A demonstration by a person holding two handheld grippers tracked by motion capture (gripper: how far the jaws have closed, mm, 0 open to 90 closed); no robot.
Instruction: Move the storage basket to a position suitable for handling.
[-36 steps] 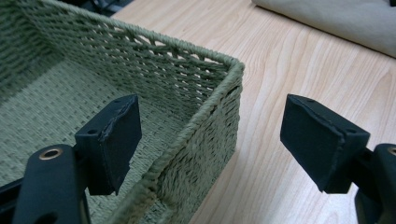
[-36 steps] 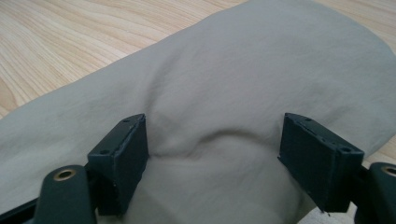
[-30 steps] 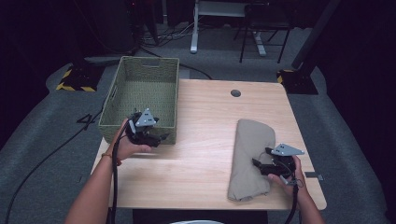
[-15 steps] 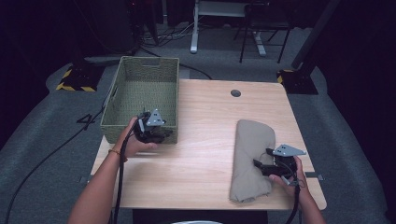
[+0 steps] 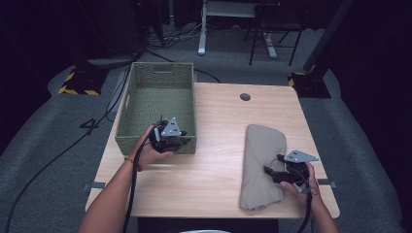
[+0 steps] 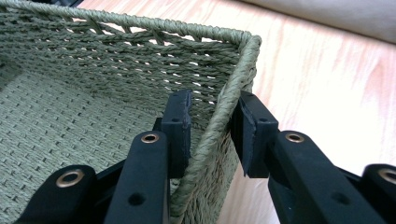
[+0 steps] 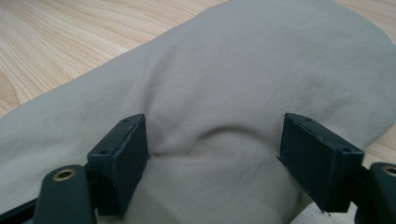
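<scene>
The left gripper (image 5: 180,141) straddles the basket (image 5: 158,87) near wall at its right corner. The right gripper (image 5: 270,172) lies against the folded cloth (image 5: 262,145), right of the basket.

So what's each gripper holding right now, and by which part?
Left gripper straddles the basket rim at its near corner, jaws just closing, pads not yet pressing. Right gripper is open over the folded cloth, gripping nothing.
</scene>
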